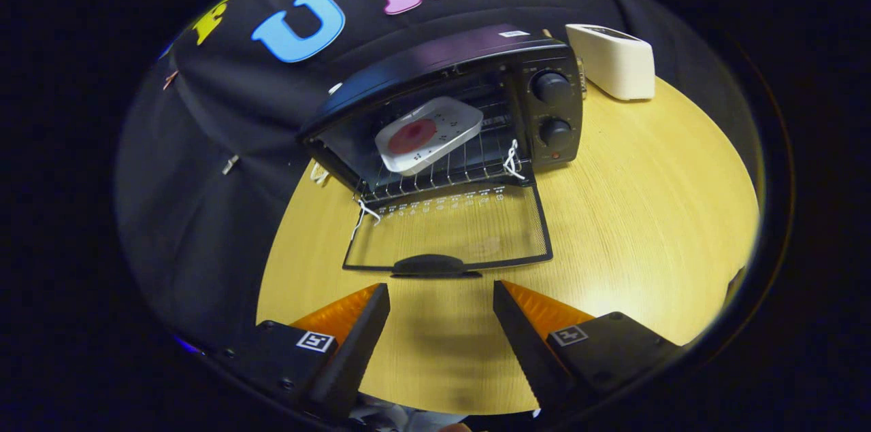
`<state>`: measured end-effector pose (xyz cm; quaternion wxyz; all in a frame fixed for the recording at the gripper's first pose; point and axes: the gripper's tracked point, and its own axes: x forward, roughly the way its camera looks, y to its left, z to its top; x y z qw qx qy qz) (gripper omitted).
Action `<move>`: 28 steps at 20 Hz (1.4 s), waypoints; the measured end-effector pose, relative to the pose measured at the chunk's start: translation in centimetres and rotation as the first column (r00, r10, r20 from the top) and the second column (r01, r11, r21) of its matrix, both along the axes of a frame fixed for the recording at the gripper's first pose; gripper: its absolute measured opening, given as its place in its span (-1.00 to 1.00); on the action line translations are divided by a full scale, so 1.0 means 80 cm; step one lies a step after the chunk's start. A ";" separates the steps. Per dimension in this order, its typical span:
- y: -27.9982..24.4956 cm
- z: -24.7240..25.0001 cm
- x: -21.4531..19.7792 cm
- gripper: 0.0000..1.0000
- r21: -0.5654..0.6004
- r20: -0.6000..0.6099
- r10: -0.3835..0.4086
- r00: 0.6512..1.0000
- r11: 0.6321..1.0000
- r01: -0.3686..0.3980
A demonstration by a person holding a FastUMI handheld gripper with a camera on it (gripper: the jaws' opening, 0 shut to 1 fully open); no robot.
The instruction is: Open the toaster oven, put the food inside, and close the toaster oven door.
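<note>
A black toaster oven (476,78) stands on the round wooden table (626,214) with its glass door (449,231) folded down flat toward me. Inside, on the wire rack (442,170), rests a white square plate (429,133) carrying a flat reddish round of food (412,137). The door's black handle (435,265) lies just ahead of my fingertips. My gripper (441,290) hangs above the table in front of the door, open, with nothing between its orange-and-black fingers (354,323).
Two black knobs (552,109) sit on the oven's right panel. A white box-shaped appliance (612,61) stands behind the oven to the right. White cords (512,160) hang at the door hinges. Bare tabletop spreads right of the door.
</note>
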<state>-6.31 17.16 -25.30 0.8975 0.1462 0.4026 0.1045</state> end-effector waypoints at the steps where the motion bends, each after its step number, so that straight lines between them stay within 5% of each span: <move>1: -0.002 -0.006 -0.004 0.98 -0.034 -0.007 0.007 1.000 0.999 -0.007; 4: -0.031 -0.049 -0.018 0.98 -0.221 -0.082 -0.046 0.996 0.975 0.027; 9: -0.019 -0.073 -0.008 0.99 -0.283 -0.075 -0.071 0.995 0.958 0.047; 21: 0.027 -0.112 0.045 0.99 -0.293 -0.086 -0.145 0.986 0.949 0.114; 28: 0.026 -0.111 0.050 0.98 -0.334 -0.038 -0.088 0.995 0.940 0.071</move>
